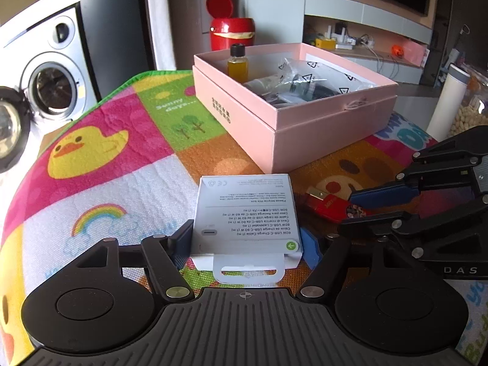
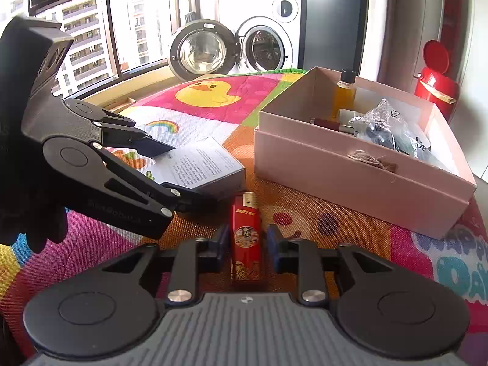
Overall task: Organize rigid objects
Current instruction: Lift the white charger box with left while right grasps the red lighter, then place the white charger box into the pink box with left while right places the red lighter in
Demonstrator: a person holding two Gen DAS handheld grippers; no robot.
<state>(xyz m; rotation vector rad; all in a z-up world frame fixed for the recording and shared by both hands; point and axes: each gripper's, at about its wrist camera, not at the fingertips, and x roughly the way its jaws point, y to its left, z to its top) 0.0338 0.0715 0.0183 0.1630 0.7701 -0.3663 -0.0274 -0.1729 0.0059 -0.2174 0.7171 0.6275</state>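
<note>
Lighter (image 2: 247, 238) lying between my right tool's (image 2: 247, 244) parted fingers; left tool (image 1: 244, 238) gripping white carton (image 1: 247, 213); next, closing, boxing both.

Landmark: washing machine (image 2: 268, 45), door open, drum in view.
Mat: colourful play mat (image 1: 100, 164) in front of the washing machine, printed with a duck and a rainbow.
Bin: red bin (image 1: 231, 32), lid up, right of the washing machine.
Window: window (image 2: 91, 24) left of the washing machine, apartment blocks outside.
Shelves: shelf unit (image 1: 366, 24) far right of the washing machine.
</note>
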